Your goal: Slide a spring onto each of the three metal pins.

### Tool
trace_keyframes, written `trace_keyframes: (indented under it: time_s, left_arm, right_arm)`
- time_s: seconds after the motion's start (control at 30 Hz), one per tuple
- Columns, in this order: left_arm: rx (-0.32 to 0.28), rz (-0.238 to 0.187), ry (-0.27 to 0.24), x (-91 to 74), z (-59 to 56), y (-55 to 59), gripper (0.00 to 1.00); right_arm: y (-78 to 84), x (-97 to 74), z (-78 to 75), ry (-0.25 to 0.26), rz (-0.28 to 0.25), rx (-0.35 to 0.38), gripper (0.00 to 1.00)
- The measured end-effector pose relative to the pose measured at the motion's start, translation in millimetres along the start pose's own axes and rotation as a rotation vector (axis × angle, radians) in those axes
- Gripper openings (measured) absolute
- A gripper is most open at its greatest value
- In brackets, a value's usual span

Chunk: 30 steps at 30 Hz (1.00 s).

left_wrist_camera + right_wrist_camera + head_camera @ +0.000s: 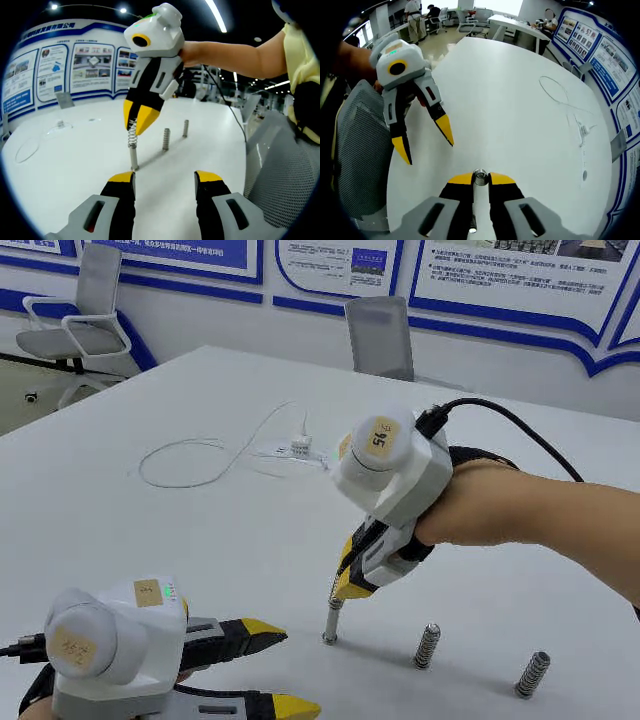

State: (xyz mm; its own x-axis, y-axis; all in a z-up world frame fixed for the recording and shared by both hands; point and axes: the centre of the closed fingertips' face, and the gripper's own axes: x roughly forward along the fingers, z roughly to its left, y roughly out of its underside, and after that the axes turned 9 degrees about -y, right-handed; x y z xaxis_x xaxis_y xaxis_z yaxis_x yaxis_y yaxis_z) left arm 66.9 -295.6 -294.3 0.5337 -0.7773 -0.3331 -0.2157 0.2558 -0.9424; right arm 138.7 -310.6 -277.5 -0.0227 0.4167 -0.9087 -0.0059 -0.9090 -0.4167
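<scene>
The right tool (346,589) is gripping a spring (132,133) atop the last bare pin (331,625), likely needing a straight downward push, while the left tool (295,670) is idling wide open.

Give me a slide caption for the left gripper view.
Right claw holds a spring at the top of the near pin; two sprung pins stand behind; left claw open.

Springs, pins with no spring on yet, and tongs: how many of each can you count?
Springs: 3, the held spring, the middle spring and the end spring.
Bare pins: 1, the bare pin.
Tongs: 2, the left tongs and the right tongs.
Total: 6.
</scene>
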Motion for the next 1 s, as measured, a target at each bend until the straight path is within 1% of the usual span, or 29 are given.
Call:
trace_keyframes:
  time_s: [0.1, 0.37, 0.63, 0.73, 0.87, 1.0]
  left_arm:
    - [-0.001, 0.0, 0.001, 0.2, -0.3, -0.2, 0.48]
    - [-0.003, 0.002, -0.002, -0.2, 0.0, 0.6, 0.48]
    - [-0.006, 0.003, -0.006, -1.3, 0.6, 1.2, 0.48]
    - [-0.007, 0.005, -0.008, -2.0, 1.5, 2.4, 0.48]
    - [-0.009, 0.006, -0.009, -2.1, 1.5, 2.8, 0.48]
    - [-0.008, 0.008, -0.008, -1.9, 1.7, 3.5, 0.48]
  right_arm:
    - [1.6, 5.3, 0.5, -0.005, 0.017, -0.004, 0.12]
    - [7.9, 17.3, -1.7, -0.014, 0.04, 0.011, 0.12]
    - [13.7, 31.1, 1.2, -0.029, 0.046, 0.04, 0.12]
    - [17.4, 34.7, 1.0, -0.025, 0.057, 0.043, 0.12]
    - [18.5, 37.9, 1.0, -0.027, 0.053, 0.055, 0.12]
    - [20.5, 44.0, 4.8, -0.041, 0.061, 0.06, 0.12]
